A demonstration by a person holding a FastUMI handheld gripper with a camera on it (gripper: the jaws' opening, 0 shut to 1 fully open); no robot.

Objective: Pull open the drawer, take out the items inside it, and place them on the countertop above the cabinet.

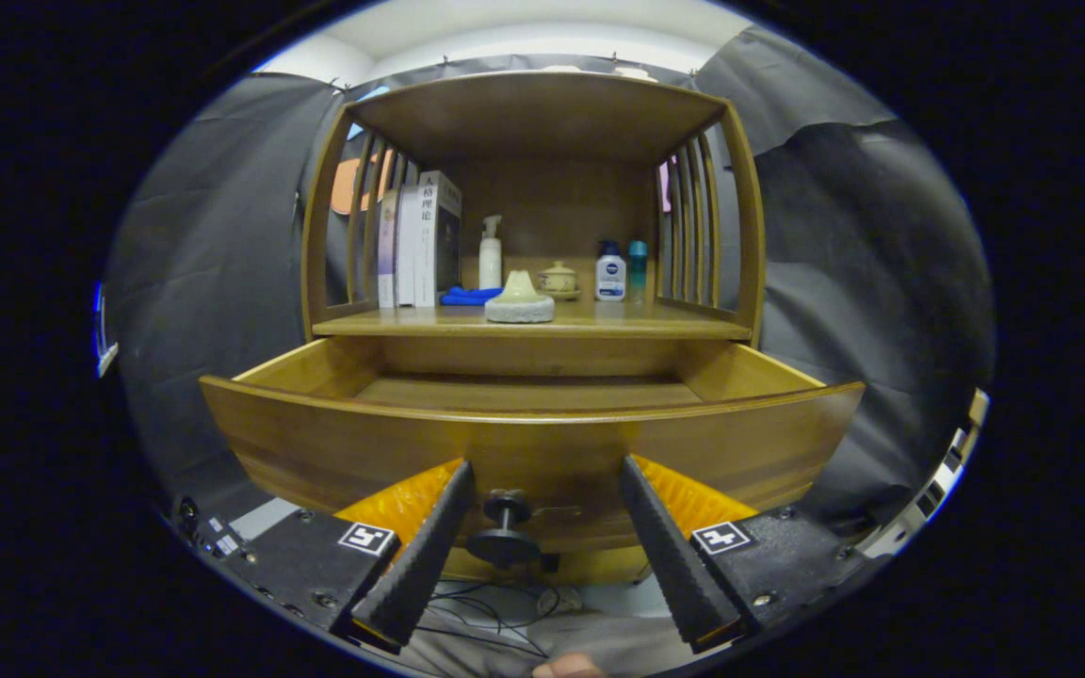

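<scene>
Your gripper [547, 471] stands wide open, fingers flanking the pulled-out drawer [533, 443] and its knob [505, 529], untouched.

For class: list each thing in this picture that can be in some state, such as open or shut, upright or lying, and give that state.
drawer: pulled open
drawer knob: between the jaws, not gripped
gripper: jaws open
books: standing upright
pump bottle: upright
blue cloth: lying flat
lidded pot: lid on
two small bottles: upright, capped
</scene>
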